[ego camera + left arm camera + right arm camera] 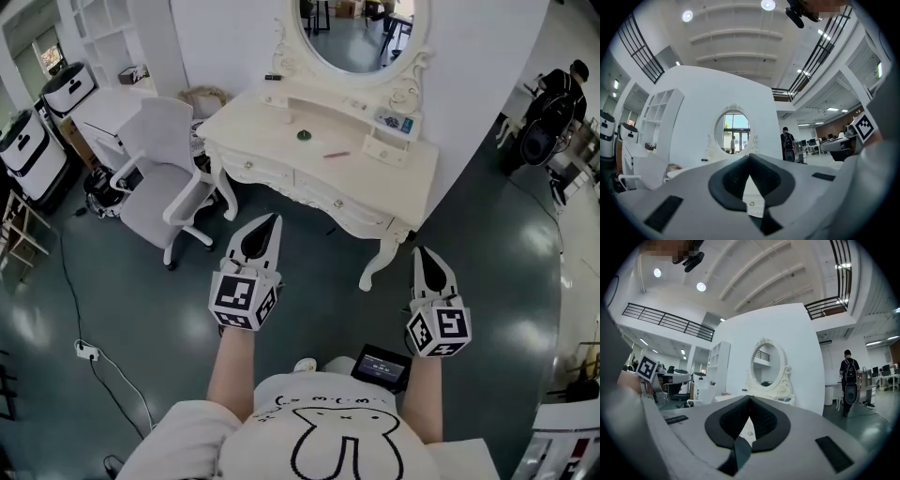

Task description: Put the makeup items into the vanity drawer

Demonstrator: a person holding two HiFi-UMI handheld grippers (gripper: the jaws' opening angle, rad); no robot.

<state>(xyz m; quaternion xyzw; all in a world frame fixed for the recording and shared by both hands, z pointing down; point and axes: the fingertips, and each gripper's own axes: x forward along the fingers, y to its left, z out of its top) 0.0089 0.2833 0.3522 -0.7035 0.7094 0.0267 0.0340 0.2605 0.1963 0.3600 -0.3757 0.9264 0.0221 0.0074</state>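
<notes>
The cream vanity table (281, 117) with an oval mirror (361, 33) stands ahead across the dark floor, its front drawers (323, 192) closed. On its top lie a small green round item (303, 135) and a pink stick (337, 155). A blue-printed item (394, 120) and a small black one (273, 77) rest on the raised shelf. My left gripper (273, 219) and right gripper (419, 251) hover side by side short of the table, both shut and empty. In the gripper views, the left gripper (750, 156) and the right gripper (749, 397) point at the mirror, jaws meeting at the tips.
A white office chair (159, 169) stands left of the vanity. White machines (37, 141) line the far left, and a cable with a power strip (86, 352) lies on the floor. A person (558, 89) sits at the far right. A small black device (381, 367) hangs at my waist.
</notes>
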